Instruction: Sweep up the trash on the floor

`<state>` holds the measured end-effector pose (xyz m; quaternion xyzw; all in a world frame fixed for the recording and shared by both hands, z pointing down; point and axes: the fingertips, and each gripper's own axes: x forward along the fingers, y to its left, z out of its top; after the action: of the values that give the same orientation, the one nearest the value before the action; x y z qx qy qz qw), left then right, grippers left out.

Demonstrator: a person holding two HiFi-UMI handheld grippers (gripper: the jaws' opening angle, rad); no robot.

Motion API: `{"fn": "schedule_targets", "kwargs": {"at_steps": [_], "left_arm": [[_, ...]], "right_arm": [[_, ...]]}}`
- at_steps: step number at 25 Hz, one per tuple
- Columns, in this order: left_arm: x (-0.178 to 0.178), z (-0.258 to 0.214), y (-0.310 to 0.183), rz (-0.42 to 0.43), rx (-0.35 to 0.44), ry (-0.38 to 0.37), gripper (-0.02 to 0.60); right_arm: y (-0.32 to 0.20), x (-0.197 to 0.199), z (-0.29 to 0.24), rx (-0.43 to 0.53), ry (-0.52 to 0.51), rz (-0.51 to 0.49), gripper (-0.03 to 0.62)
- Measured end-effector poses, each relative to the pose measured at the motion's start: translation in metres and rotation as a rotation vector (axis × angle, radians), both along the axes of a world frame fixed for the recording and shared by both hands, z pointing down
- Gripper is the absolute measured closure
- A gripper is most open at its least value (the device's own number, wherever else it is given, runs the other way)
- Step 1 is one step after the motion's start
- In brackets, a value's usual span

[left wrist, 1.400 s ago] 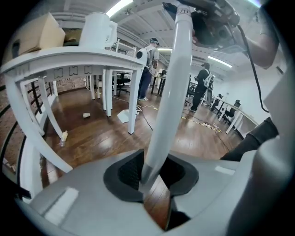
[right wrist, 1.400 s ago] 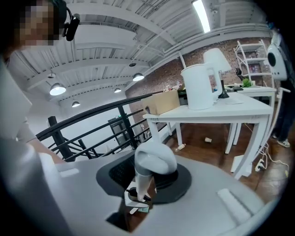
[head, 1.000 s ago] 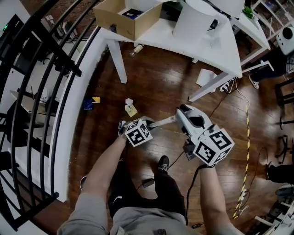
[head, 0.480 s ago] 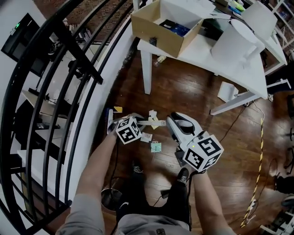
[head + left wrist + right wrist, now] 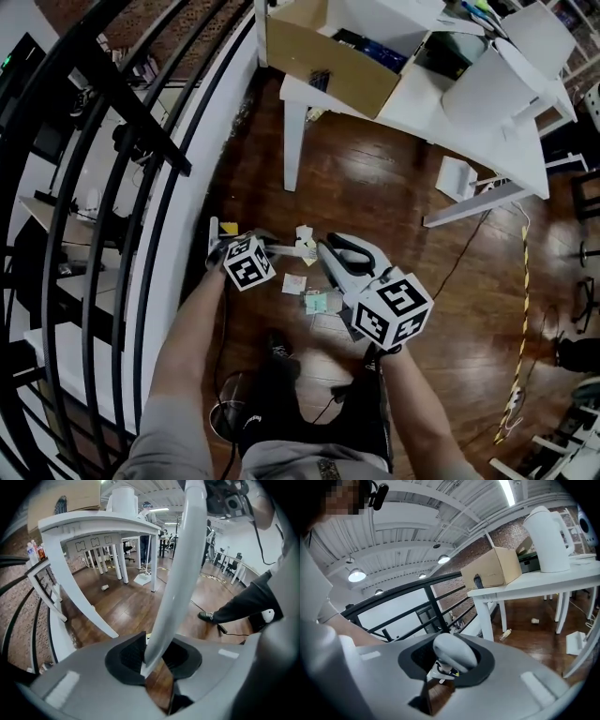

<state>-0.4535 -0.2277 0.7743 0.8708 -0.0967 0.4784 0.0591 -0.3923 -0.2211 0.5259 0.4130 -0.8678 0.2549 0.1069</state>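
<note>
1. Far left: the railing [image 5: 122, 122] fences the edge of the floor [image 5: 375, 178]. A yellow scrap [image 5: 228, 227] lies close to its base. My read is that it has to be drawn right, away from the bars.
2. Your left gripper [image 5: 152, 657] has its jaws clamped on the white broom [image 5: 176, 573], with no gap on either side. The shaft rises up and away from the jaws. In the head view the gripper sits left of the scraps and tilts down at the floor. That probably sets the broom to push toward the right. I can't make out the brush end.
3. The trash [image 5: 317, 302] is small paper scraps on the floor between your two grippers, with a few more just beyond them. None of it is in the pan yet, so the sweep is barely begun.
4. The dustpan [image 5: 349, 258] is white and sits just right of the scraps, angled toward them. It looks held there to catch what the broom sends over. Whether its lip touches the floor, I can't tell.
5. Your right gripper [image 5: 447, 662] has its jaws part closed around the pan's rounded grey handle end, and they grip it. It points less steeply down than the left one, which suits keeping the pan flat.
6. Far right: a bottle [image 5: 505, 633] lies under the table [image 5: 487, 131], well apart from this cluster. It likely needs a separate pass.
</note>
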Motion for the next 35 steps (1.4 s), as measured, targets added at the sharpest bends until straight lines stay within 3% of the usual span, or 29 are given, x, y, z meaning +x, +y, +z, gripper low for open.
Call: {"fn": "schedule_targets", "kwargs": {"at_steps": [6,22,28,35], "left_arm": [[0.055,-0.005,0.018,0.041,-0.026,0.055,0.497],[0.27,-0.043,0.117,0.111,-0.09,0.191,0.505],[0.304,-0.065,0.131,0.119,-0.078,0.206,0.511],[0.284,-0.086,0.121,0.167,-0.049,0.181,0.517]], "right_arm": [[0.013,0.046,-0.008,-0.004,0.035,0.061,0.514],[0.088,0.233,-0.055,0.028,0.094,0.198,0.514],[0.096,0.269,-0.078,0.056,0.047,0.213,0.514],[0.089,0.274,-0.094,0.083,-0.025,0.266,0.513]]}}
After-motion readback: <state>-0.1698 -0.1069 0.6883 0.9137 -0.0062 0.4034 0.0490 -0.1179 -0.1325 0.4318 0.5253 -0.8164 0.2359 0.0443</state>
